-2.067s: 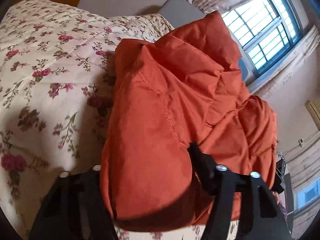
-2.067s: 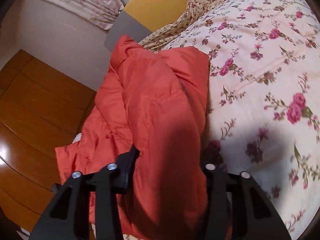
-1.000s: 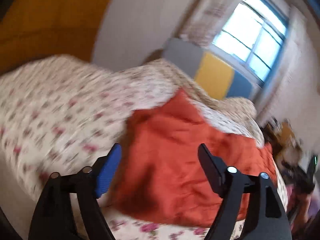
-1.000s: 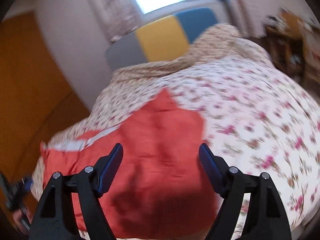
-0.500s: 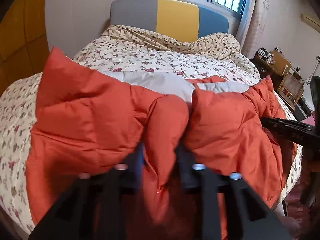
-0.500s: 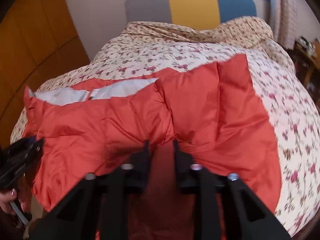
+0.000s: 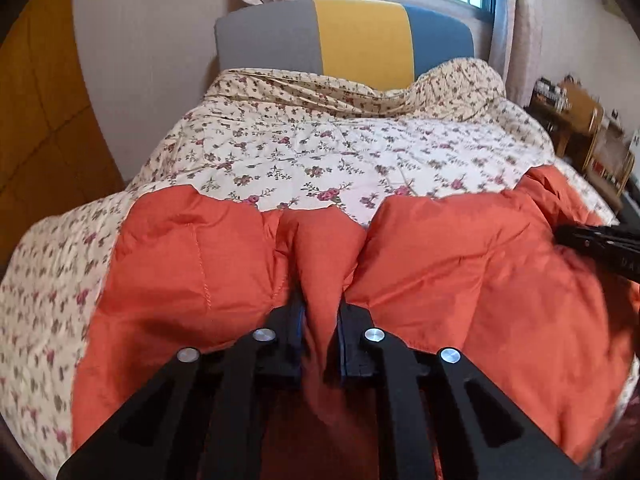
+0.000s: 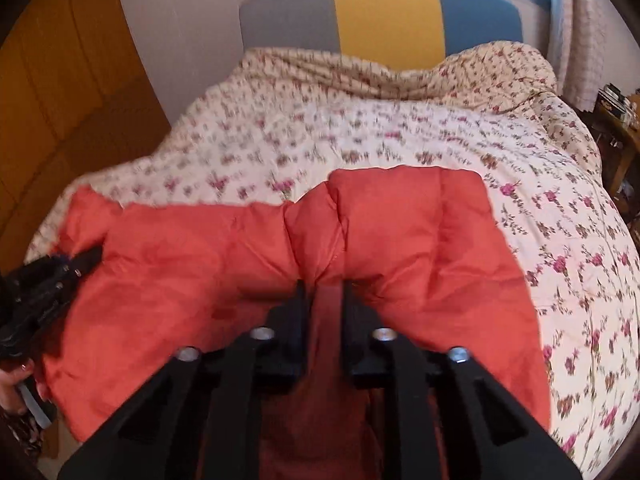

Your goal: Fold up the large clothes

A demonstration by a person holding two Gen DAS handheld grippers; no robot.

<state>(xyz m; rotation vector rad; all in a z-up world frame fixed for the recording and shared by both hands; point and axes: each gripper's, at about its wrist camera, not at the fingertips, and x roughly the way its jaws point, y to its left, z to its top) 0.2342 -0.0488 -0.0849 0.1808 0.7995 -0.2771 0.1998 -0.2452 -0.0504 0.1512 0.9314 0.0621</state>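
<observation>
You pinch the puffy, slippery orange jacket in both left gripper and right gripper; grip seams on the bed.

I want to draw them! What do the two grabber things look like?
Both the left gripper and the right gripper are black, with angular arms that have triangle-shaped holes and round silver bolts. The left gripper's flat fingers show a thin blue edge inside. No cables or sleeves show.
</observation>
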